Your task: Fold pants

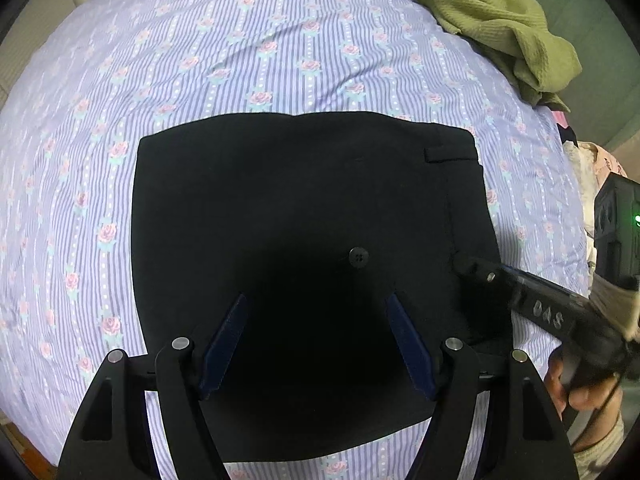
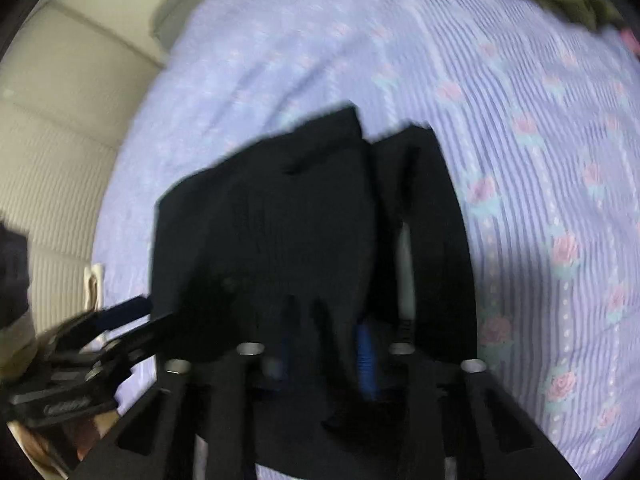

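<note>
The black pants lie folded into a flat rectangle on the bed, with a button and a belt loop showing. My left gripper hovers over their near part, open and empty. My right gripper comes in from the right with its tip at the pants' right edge. In the blurred right wrist view, the right gripper has its blue pads set fairly close together over the black cloth. I cannot tell whether they pinch cloth. The left gripper shows at the left there.
The bed has a purple striped sheet with roses. A crumpled olive-green garment lies at the far right. More pale clothes sit at the right edge. A beige wall is beyond the bed.
</note>
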A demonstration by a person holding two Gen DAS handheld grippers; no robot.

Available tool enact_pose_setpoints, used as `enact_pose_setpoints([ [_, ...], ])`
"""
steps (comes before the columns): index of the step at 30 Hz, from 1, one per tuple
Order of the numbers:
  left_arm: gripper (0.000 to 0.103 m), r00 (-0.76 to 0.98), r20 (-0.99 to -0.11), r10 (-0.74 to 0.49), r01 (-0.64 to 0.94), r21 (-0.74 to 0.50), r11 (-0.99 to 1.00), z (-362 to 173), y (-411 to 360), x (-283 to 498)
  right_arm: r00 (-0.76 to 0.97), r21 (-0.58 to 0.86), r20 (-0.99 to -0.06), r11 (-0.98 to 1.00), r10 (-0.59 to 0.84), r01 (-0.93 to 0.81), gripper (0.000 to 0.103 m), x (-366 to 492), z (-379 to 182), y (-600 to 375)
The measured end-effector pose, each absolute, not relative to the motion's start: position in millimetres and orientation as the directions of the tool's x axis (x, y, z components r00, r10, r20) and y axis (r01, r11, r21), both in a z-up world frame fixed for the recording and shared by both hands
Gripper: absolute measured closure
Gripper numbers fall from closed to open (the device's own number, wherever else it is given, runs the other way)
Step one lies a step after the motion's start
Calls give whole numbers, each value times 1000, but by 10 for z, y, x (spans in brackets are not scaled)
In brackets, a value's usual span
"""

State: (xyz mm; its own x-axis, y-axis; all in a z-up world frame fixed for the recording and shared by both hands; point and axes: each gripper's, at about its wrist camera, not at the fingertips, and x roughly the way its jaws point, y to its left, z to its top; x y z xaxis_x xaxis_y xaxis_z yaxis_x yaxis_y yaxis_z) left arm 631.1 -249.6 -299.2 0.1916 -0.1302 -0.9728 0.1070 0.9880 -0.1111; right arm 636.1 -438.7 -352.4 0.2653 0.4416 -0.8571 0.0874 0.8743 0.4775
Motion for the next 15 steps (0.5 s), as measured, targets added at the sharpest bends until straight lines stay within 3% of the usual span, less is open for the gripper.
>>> enact_pose_setpoints([
  [6, 31, 195, -972, -133, 116, -112, 987, -2975, -2511, 6265, 370, 459, -837, 885, 402, 76, 98, 6193, -3240, -4454],
  [15, 31, 190, -974, -127, 134, -103, 986, -3000, -2571, 6238, 336, 396, -880, 909, 337, 127, 96, 6240, -3439, -4733],
])
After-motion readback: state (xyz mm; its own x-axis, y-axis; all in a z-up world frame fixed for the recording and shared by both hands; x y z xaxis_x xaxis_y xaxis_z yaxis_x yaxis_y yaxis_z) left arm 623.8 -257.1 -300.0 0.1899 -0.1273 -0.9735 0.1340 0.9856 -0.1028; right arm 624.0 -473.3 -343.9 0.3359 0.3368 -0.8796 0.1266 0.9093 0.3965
